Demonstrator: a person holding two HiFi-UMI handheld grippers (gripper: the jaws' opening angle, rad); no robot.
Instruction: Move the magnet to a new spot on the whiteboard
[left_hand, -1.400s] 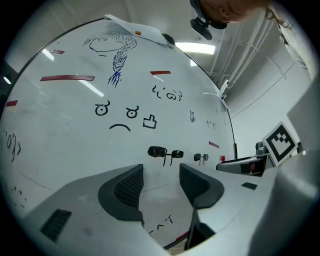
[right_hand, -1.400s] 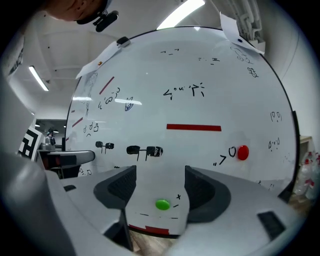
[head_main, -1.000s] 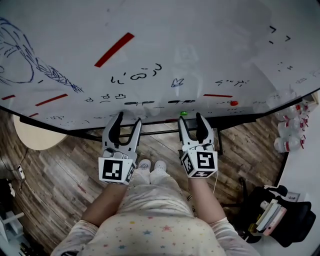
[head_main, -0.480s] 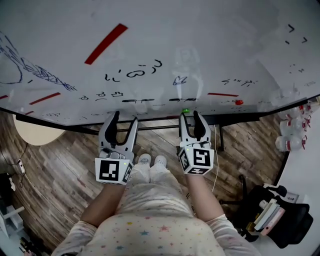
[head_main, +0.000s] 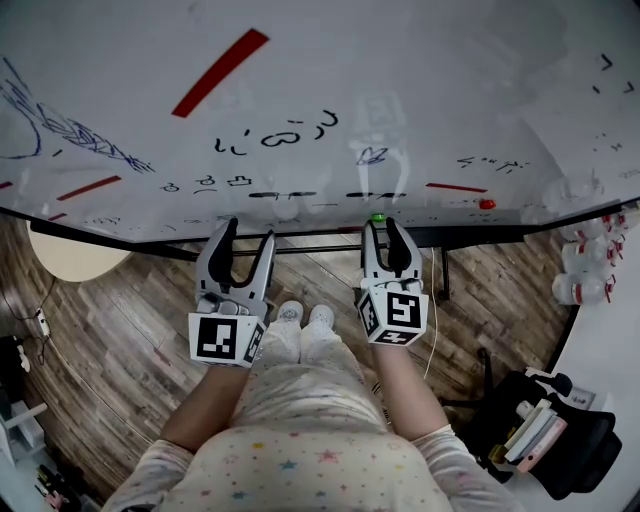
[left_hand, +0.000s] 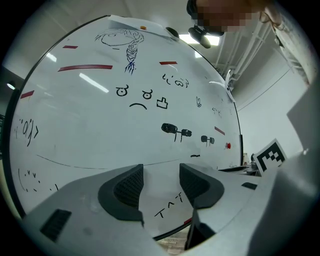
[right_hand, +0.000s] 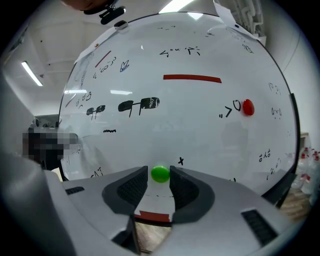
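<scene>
Your small round green magnet (right_hand: 160, 173) sits low on the white whiteboard (right_hand: 200, 130), near its bottom edge and framed between the tips of your right gripper (head_main: 379, 230). Those jaws stand narrowly apart with a sliver of gap at the magnet's left, clamping nothing, while your left gripper (left_hand: 161, 172) gapes wide and empty before the board. Whether the right-hand pad brushes the magnet is hard to make out

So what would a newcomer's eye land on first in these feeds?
The bright green magnet low on the scribbled whiteboard, framed between the right gripper's open jaw tips. Next, the red magnet further right on the board, and the bold red strip high up to the left.
</scene>
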